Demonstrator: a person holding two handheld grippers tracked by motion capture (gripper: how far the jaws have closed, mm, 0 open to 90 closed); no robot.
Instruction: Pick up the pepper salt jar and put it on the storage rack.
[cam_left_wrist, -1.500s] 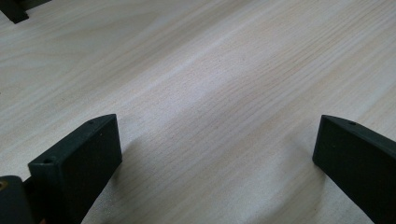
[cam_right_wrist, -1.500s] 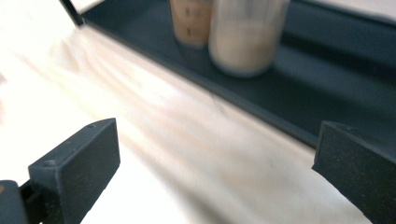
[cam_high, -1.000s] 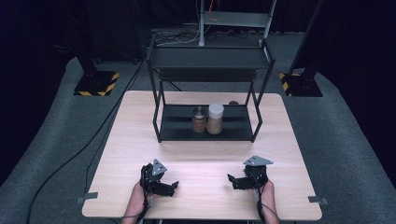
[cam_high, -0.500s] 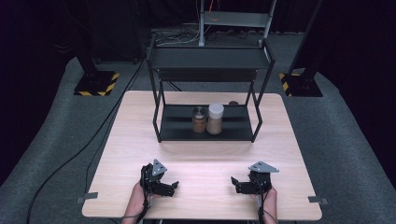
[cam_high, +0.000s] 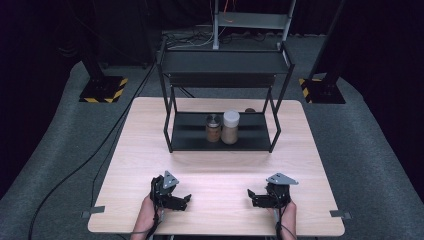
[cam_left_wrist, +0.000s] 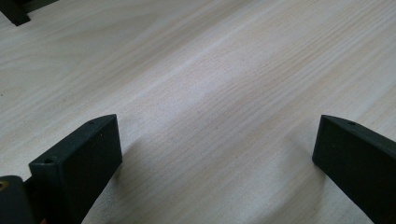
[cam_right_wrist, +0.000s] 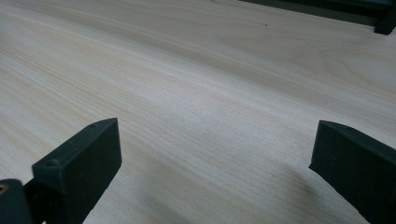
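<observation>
Pale wood table on grey carpet, black 2-tier rack at far centre. Left gripper rests near-left, jaws wide, nothing btwn them. Right gripper near-right, jaws also wide, empty, over bare wood. Brown jar & white-lidded jar stand side by side on rack's lower shelf, well apart from both grippers.

Pale wood-grain tabletop standing on grey carpeted floor. Dark surroundings behind. Two black stand bases with yellow-and-black hazard striping flank the far edge. A black cable trails across the carpet at left. Grey metal frame at rear centre.
</observation>
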